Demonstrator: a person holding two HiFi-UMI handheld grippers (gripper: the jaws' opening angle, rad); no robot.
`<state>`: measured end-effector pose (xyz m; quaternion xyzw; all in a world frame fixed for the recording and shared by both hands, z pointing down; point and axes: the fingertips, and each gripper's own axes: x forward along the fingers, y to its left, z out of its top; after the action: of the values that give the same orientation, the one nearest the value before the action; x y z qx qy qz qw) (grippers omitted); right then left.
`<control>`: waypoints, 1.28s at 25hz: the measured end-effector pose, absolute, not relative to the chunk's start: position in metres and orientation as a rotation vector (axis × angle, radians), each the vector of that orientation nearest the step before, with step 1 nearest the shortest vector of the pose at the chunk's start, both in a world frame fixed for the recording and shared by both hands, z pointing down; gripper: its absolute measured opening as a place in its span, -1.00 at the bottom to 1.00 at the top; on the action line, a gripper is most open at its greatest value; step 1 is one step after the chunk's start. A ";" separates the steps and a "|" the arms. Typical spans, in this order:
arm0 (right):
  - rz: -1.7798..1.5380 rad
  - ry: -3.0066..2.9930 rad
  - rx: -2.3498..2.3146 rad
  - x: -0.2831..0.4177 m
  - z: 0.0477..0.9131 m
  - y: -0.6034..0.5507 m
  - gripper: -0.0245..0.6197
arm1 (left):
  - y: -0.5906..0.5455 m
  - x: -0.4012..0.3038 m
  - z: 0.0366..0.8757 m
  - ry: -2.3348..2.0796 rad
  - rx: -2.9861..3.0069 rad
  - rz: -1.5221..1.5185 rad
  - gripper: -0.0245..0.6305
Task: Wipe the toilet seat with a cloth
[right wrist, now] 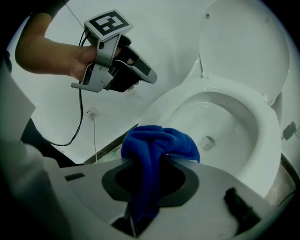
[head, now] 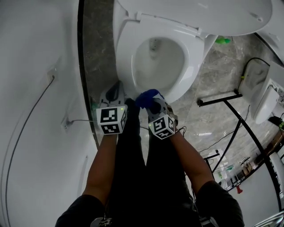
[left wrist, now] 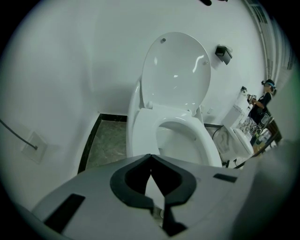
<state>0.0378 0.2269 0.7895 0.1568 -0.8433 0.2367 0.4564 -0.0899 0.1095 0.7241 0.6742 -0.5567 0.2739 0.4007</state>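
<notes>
Blue cloth (right wrist: 157, 145), soft and bunched up, squeezed tight between the jaws of the right gripper (right wrist: 147, 164). A fat lump of it poking out past the jaw tips, the rest hanging back between them. In the head view, near the middle of the frame, the same cloth (head: 147, 96) at the tip of the right gripper (head: 151, 103), right by the front edge of the white toilet seat (head: 195, 57). Touching the seat or just above it: hard to tell. Seat down on the bowl (head: 157, 62), lid (head: 199, 13) up at the top of the frame.

Left gripper (head: 116, 88) just left of the right one, close beside it, near the lower left side of the seat. Jaws of the left gripper (left wrist: 150, 156) closed tip to tip in its own view, with nothing held between them. Beyond them, the toilet seat (left wrist: 201, 136) and the raised lid (left wrist: 176, 70) in the middle of the frame. Also in the upper left of the right gripper view, the left gripper (right wrist: 147, 77) held in a hand (right wrist: 82, 68), up in front of the white wall (right wrist: 154, 33).

Grey stone floor (head: 217, 84) on both sides of the toilet. White wall (head: 35, 66) down the left of the head view, with a thin cable (head: 34, 106) along it. Black metal stand (head: 219, 98) on the right. Two bare arms (head: 102, 164) and black trousers (head: 133, 168) at the bottom.
</notes>
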 end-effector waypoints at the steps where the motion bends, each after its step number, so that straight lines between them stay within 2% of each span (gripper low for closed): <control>1: 0.586 -2.082 0.383 0.033 0.789 0.226 -0.67 | 0.110 -0.092 0.723 -1.412 1.703 0.692 -0.89; 16: 0.552 -2.171 0.366 -0.035 0.790 0.173 -0.66 | 0.116 -0.114 0.719 -1.440 1.687 0.659 -0.90; 25: 0.482 -2.242 0.446 -0.071 0.787 0.078 -0.66 | 0.118 -0.115 0.721 -1.448 1.665 0.642 -0.89; 32: 0.455 -2.278 0.540 -0.070 0.784 0.000 -0.66 | 0.106 -0.109 0.720 -1.430 1.700 0.651 -0.90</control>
<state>-0.0699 0.0003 0.7842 0.2103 -0.8876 0.1773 0.3695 -0.1092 0.1063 0.7198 0.6724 -0.5659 0.2574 0.4017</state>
